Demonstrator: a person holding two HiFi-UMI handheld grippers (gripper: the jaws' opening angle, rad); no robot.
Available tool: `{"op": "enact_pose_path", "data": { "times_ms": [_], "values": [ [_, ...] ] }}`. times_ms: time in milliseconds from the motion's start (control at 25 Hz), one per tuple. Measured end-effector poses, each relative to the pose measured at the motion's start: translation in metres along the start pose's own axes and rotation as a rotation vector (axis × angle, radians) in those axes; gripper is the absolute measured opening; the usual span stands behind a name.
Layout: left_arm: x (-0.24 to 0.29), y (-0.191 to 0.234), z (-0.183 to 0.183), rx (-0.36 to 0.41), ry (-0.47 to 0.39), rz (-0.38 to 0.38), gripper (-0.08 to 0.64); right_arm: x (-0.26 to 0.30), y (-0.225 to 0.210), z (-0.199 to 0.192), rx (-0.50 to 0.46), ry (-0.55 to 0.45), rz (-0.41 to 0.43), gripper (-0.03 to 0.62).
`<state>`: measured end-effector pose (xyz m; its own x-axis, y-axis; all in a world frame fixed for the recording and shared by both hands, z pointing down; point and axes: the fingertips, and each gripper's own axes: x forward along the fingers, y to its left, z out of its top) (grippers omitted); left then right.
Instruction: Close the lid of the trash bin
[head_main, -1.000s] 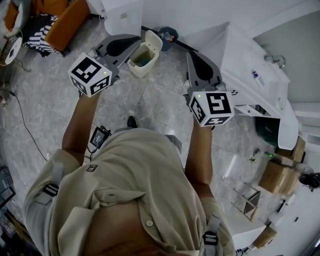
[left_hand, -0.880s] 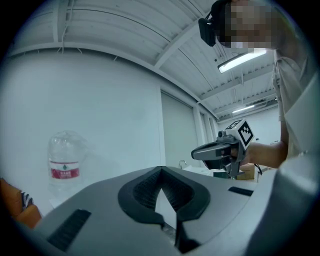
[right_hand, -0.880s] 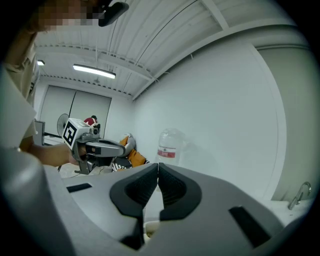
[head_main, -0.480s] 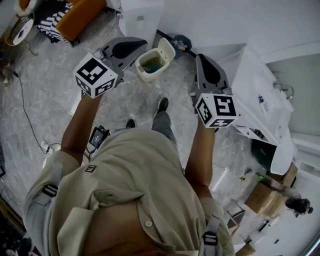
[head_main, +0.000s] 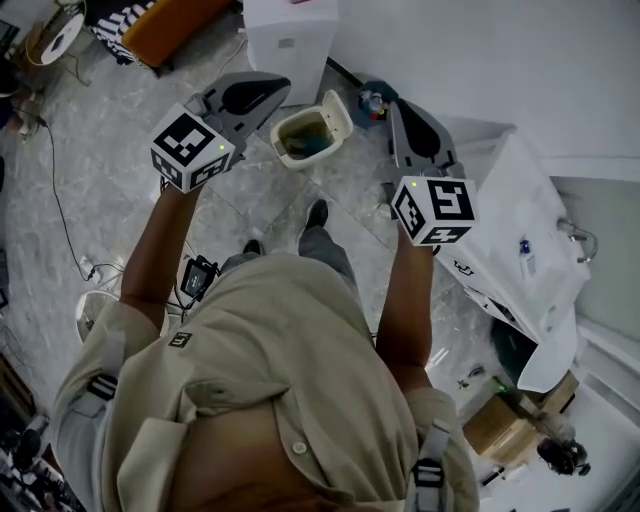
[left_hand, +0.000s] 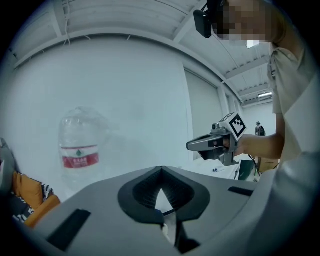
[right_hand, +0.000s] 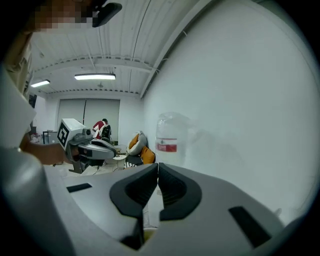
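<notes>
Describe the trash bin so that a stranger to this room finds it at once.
Start at the white box standing by the wall at the top of the head view. On the grey floor beside it sits the trash bin. It alone is small, cream-coloured and open, its lid tipped back.

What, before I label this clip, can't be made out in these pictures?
Head view: what lies in the trash bin; too small, only a teal patch shows.
Left gripper view: the bin, hidden below the left gripper.
Left gripper view: print on the bottle label; blurred.
</notes>
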<state>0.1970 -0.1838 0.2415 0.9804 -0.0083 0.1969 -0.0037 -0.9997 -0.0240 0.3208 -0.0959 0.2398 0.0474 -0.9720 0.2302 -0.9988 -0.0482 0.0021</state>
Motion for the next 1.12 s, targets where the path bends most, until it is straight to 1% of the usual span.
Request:
{"op": "enact_pose_path", "data": {
  "times_ms": [160,280,560,720,960,1120],
  "values": [
    [0.038,0.006,-0.023,-0.010,0.042,-0.007,0.014,0.019,-0.026,-0.026,0.019,0.045,0.025,0.025],
    [0.071,0.010,-0.045,-0.010,0.090,-0.024,0.014,0.028,-0.048,-0.048,0.042,0.081,0.031,0.025],
    [0.140,0.023,-0.089,-0.031,0.170,-0.070,0.015,0.041,-0.096,-0.087,0.081,0.147,0.018,0.025],
    [0.180,0.028,-0.129,-0.046,0.234,-0.105,0.015,0.046,-0.120,-0.117,0.117,0.182,0.003,0.025],
    [0.231,0.030,-0.200,-0.083,0.331,-0.164,0.015,0.055,-0.148,-0.174,0.180,0.243,-0.032,0.025],
    [0.257,0.030,-0.246,-0.118,0.385,-0.191,0.017,0.065,-0.157,-0.207,0.203,0.294,-0.025,0.025]
  ]
}}
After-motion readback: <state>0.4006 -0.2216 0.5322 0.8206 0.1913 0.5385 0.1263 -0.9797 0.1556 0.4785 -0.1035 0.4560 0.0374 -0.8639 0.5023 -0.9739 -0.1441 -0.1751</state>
